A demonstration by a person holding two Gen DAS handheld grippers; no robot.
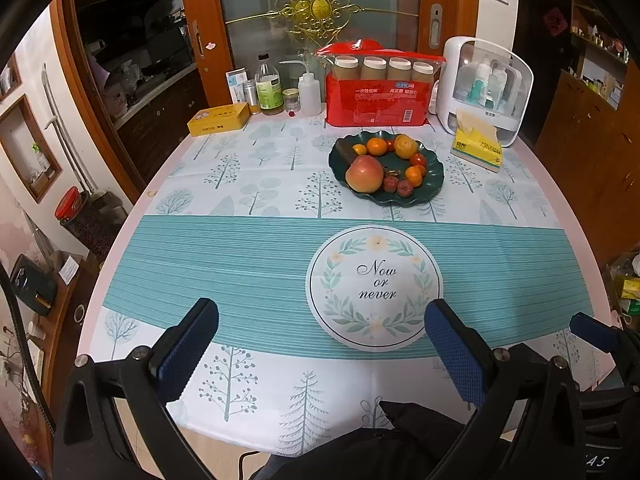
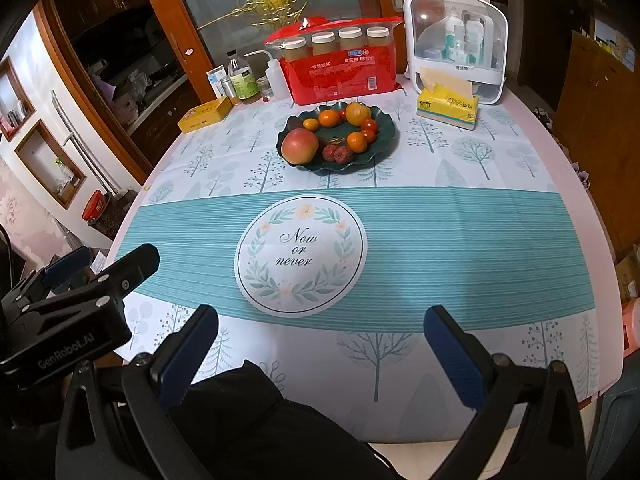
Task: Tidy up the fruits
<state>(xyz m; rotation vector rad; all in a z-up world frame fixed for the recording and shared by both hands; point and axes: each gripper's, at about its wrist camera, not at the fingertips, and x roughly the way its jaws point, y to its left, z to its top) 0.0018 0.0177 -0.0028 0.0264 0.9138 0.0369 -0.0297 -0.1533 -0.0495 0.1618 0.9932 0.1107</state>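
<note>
A dark green scalloped plate sits on the far half of the table. On it lie a large red-yellow apple, several small oranges, a yellow citrus fruit, small red tomatoes and two red lychees. My left gripper is open and empty above the table's near edge. My right gripper is open and empty too, beside it. Both are well short of the plate.
A round "Now or never" print marks the tablecloth's teal band. At the back stand a yellow tin, bottles, a red pack of jars, a white storage case and a yellow tissue pack.
</note>
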